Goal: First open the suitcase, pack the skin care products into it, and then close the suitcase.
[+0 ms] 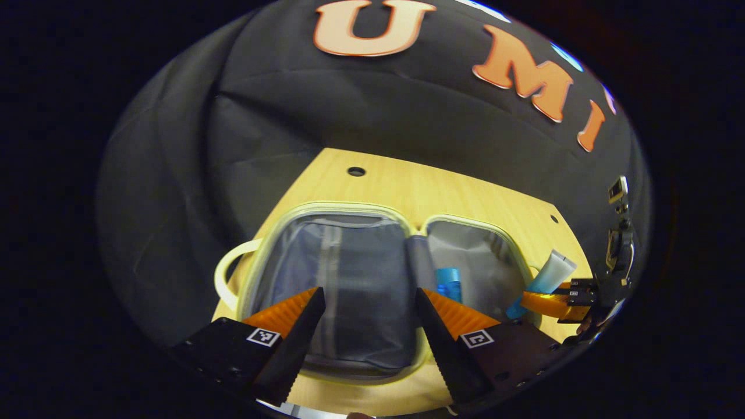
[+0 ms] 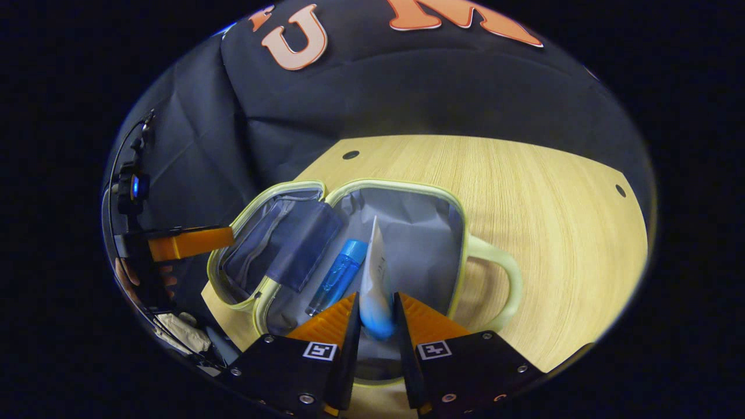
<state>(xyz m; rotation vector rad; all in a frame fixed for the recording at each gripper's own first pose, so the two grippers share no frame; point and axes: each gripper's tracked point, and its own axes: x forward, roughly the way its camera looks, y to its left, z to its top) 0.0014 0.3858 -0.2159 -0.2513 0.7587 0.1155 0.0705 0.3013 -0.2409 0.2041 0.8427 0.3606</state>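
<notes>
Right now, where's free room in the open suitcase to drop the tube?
Bare grey lining in the suitcase half with the handle, between the blue bottle and the handle-side rim. The right claw grips the tube above it. Crowded beside the bottle near the hinge. The other half lies bare under the open left claw.

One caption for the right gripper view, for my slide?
Right tool holds a tube over the open suitcase, beside a blue bottle.
</notes>
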